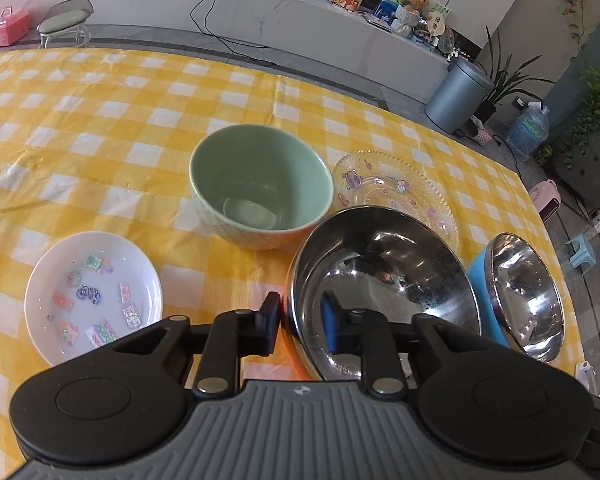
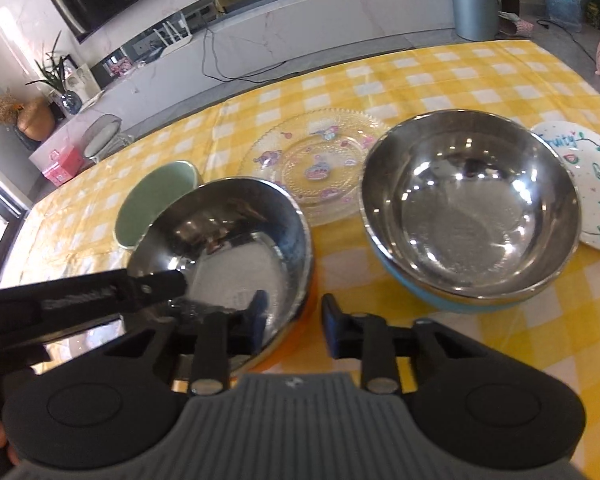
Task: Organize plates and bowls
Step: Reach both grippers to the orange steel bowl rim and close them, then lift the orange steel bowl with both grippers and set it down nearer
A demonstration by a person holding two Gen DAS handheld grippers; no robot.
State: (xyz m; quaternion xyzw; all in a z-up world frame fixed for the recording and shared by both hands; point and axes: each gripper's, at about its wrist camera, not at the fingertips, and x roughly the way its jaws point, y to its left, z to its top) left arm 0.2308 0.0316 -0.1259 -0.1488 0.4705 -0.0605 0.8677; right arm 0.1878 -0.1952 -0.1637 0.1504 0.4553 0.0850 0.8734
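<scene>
An orange-sided steel bowl [image 1: 384, 280] [image 2: 236, 252] sits on the yellow checked table. Both grippers straddle its near rim, one finger inside and one outside. My left gripper [image 1: 300, 320] is open around the left part of the rim. My right gripper [image 2: 294, 320] is open around the right part. The left gripper's finger [image 2: 156, 284] reaches into the bowl in the right wrist view. A blue-sided steel bowl [image 1: 520, 296] [image 2: 472, 208] stands to the right. A green bowl [image 1: 260, 184] [image 2: 156, 196] and a clear glass plate [image 1: 396, 184] [image 2: 316, 160] lie behind.
A small white plate [image 1: 92, 296] with stickers lies at the left. A white "Fruity" plate [image 2: 596, 184] lies at the far right. The table's far edge [image 1: 260, 64] faces a low cabinet, a stool and a grey bin [image 1: 456, 96].
</scene>
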